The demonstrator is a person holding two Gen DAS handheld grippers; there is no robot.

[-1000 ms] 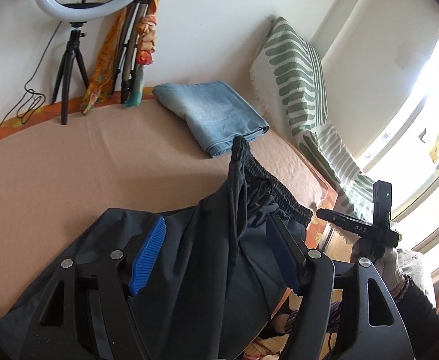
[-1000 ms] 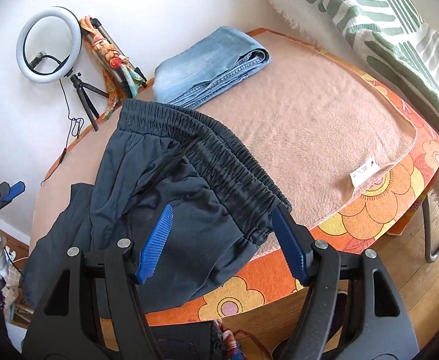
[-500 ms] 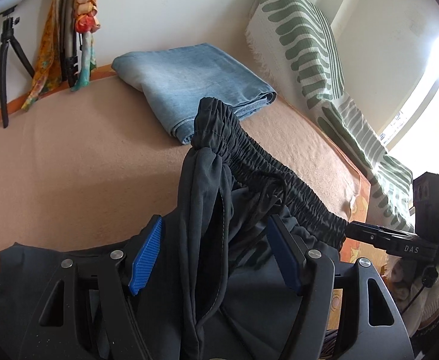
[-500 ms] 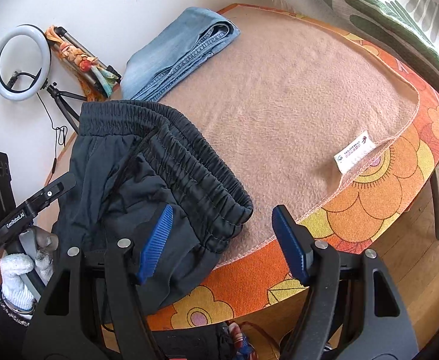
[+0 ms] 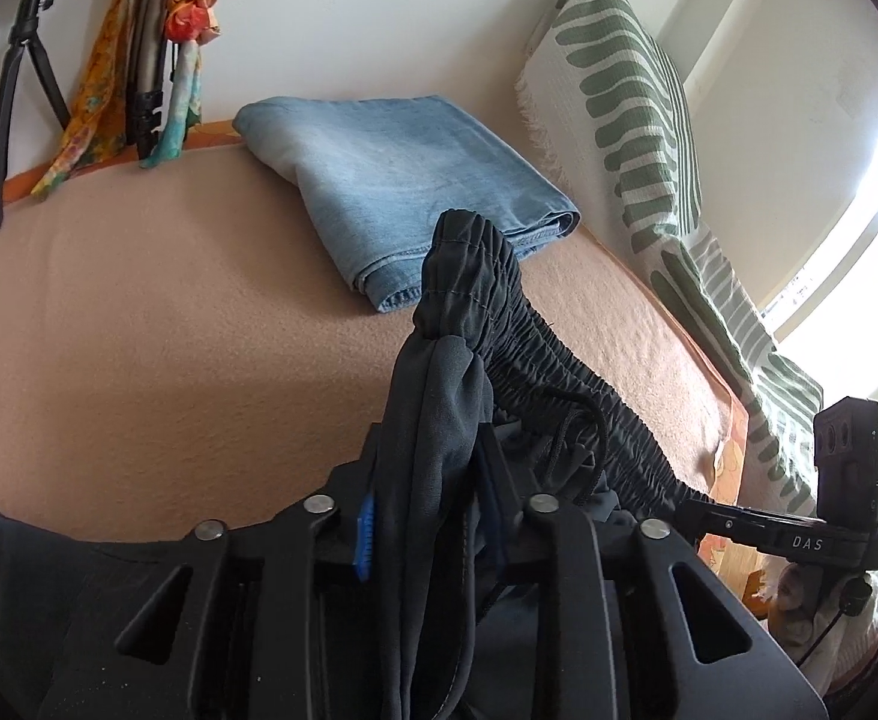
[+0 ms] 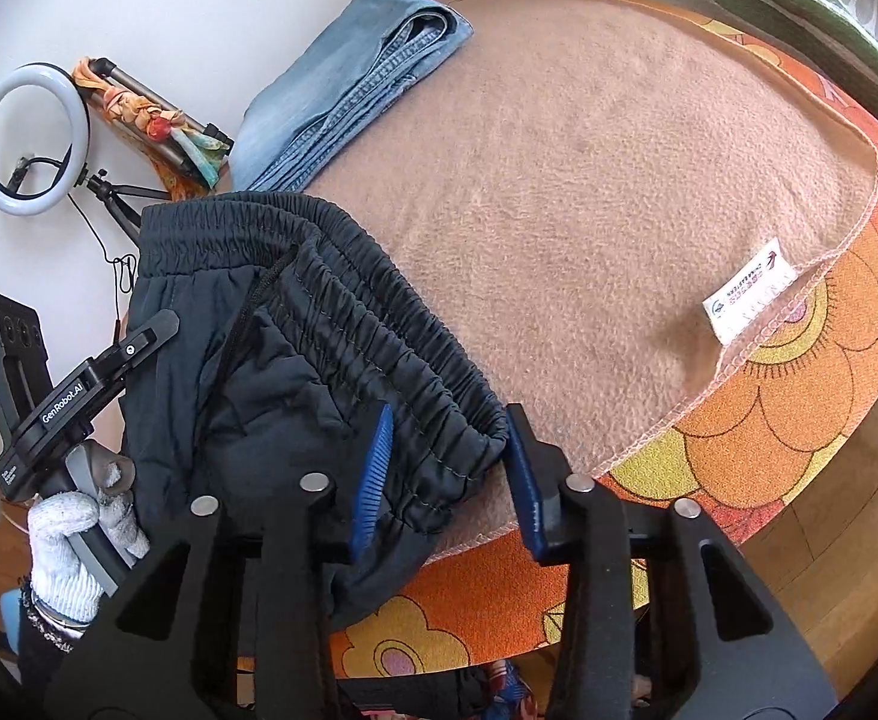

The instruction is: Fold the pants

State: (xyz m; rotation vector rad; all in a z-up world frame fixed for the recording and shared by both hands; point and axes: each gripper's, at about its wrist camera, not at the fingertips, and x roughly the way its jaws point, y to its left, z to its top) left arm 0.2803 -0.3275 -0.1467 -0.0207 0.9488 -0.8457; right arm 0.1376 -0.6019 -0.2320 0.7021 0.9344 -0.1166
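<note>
1. Left wrist view: my left gripper (image 5: 423, 516) is closing, a bunched fold of the dark pants (image 5: 439, 396) between its blue pads and, from what shows, already pinched; the gathered end of the elastic waistband (image 5: 469, 252) stands up past the fingertips, drawcord (image 5: 577, 426) trailing loose.
2. Same view: the pants lie at the near edge of the tan fleece blanket (image 5: 168, 330); folded blue jeans (image 5: 390, 180) sit beyond, just past the waistband end; a green-striped throw (image 5: 631, 96) leans at the wall; my right hand's tool shows at the far right.
3. Right wrist view: my right gripper (image 6: 451, 462) is closing around the near corner of the waistband; fabric sits between the pads; the right pad touches the band's end, the left pad not plainly pressing yet.
4. Same view: the pants are spread from the blanket's near edge toward my gloved left hand (image 6: 78, 528); orange floral cover (image 6: 769, 450) beneath the blanket; ring light (image 6: 30, 138) by the wall.
5. Handling, my judgement: thin, light, slick woven cloth, limp and likely to slide; the ribbed elastic band is thicker and grippier, so the two waistband corners are the best holds.
</note>
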